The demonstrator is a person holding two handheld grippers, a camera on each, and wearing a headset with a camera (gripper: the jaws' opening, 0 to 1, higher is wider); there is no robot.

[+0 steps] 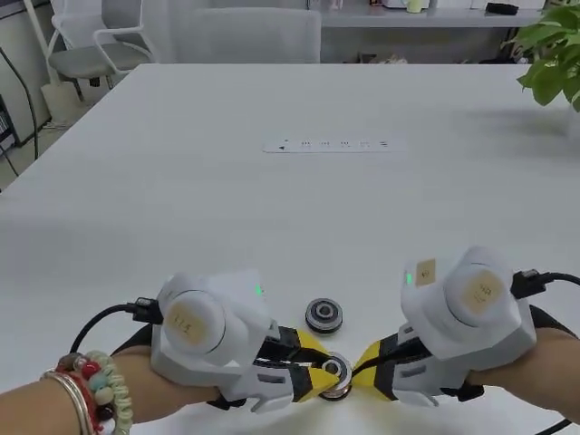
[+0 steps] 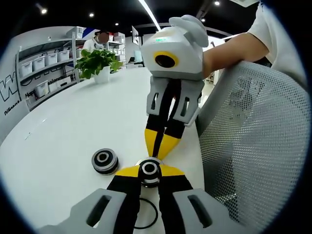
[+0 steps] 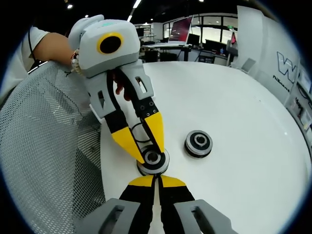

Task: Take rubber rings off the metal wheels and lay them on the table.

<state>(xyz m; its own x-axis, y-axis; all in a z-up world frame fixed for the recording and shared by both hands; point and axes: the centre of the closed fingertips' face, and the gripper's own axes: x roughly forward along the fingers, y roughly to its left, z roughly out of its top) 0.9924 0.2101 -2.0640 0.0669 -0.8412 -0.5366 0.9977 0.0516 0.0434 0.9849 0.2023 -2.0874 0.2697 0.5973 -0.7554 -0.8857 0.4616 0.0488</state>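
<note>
A small metal wheel with a dark rubber ring sits at the near table edge, between both grippers. My left gripper is shut on the wheel from its sides. Facing it, my right gripper has its yellow tips pressed together at the wheel's rim, apparently pinching the ring. A second wheel with its black ring on lies flat just beyond. One loose black ring lies on the table under my left gripper's jaws.
The white table stretches far ahead. A white power strip is set into its middle, and a plant stands at the far right. A mesh chair back is close behind the near edge.
</note>
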